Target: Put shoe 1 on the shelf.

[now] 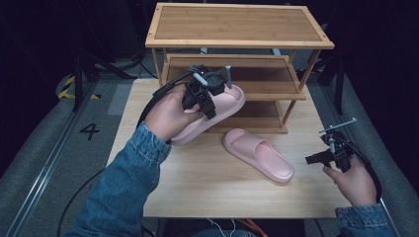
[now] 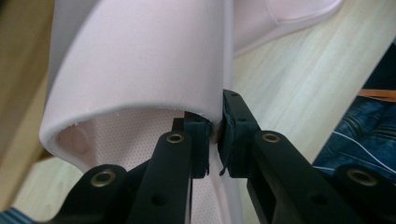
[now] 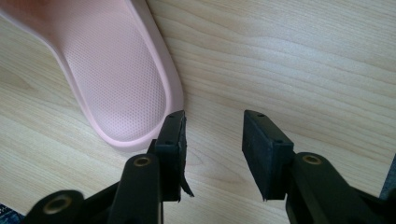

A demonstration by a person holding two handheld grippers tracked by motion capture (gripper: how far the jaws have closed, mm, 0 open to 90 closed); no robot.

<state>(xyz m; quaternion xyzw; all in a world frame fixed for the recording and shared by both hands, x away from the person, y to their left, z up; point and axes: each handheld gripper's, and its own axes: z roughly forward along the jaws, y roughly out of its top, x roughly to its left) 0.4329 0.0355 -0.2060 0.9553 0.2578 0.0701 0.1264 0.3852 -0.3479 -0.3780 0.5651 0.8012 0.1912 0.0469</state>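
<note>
In the high view, your left hand-held gripper (image 1: 211, 91) held one pink slipper (image 1: 217, 111) lifted off the worktop (image 1: 197, 173), just in front of the wooden shoe rack (image 1: 237, 49). The toe end of this slipper pointed toward the rack's middle shelf. The second pink slipper (image 1: 258, 154) lay flat on the worktop, in front of the rack and a little to its right side. Your right hand-held gripper (image 1: 321, 158) hovered well to the right of the rack, near the worktop's right edge and apart from the lying slipper.

In the left gripper view, your left hand-held gripper (image 2: 215, 140) was closed narrow on the edge of the held slipper's strap (image 2: 140, 60); both pads pressed on the thin pink wall. The worktop (image 2: 299, 88) was seen below it.

In the right gripper view, your right hand-held gripper (image 3: 212, 149) stood about half wide with nothing between its jaws. The heel end of the lying slipper (image 3: 116, 88) was just beside its left jaw, not touching it clearly.
</note>
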